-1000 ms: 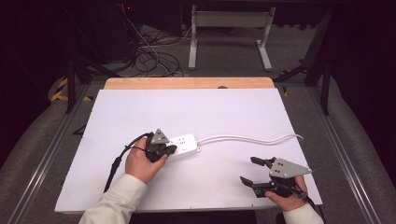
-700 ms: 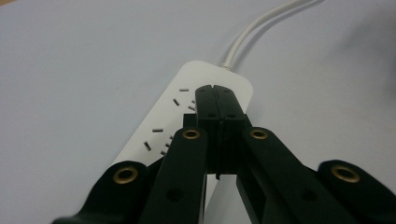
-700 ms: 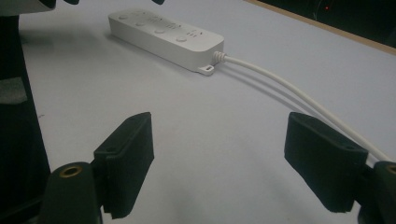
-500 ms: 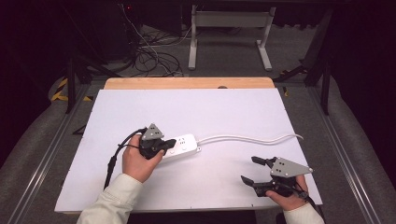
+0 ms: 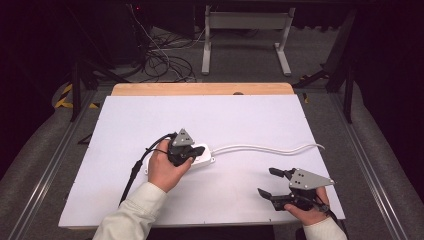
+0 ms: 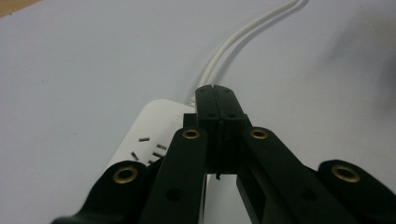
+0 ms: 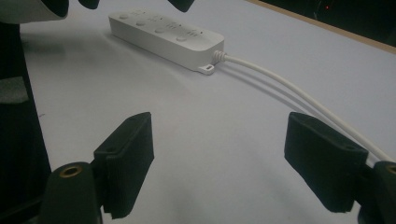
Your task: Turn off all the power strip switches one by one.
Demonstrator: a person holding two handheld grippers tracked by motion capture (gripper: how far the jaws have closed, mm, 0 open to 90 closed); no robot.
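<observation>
Since the earlier frames, left gripper [image 5: 186, 153] has shifted slightly: it sat over the strip's left half, then slid toward the left edge of the high view, and now lies back over the strip's middle. Right gripper [image 5: 272, 183] unchanged in place and spread.

Power strip [image 5: 202, 152]: white, lying flat on the white table [image 5: 260, 120], a little left of centre in the high view. Its white cord [image 5: 270, 148] leaves the strip's right end and runs in a shallow wave toward the table's right edge.

Left gripper: jaws pressed together, nothing between them. In the left gripper view the closed tips [image 6: 215, 100] sit above the cord end of the strip [image 6: 149, 135], with the cord [image 6: 233, 42] running away beyond them. Whether the tips touch the strip's top cannot be told. Left hand [image 5: 162, 170] wraps the gripper body from below; a black cable [image 5: 135, 170] trails toward the near left.

Right gripper: jaws spread wide, empty, low over bare table near the front right corner, well apart from the strip. Right gripper view shows both pads [image 7: 126, 158] open, the strip [image 7: 166, 37] farther off, and the cord [image 7: 299, 93] passing close by the right-hand pad. Right hand [image 5: 310, 210] holds it near the table's near edge.
</observation>
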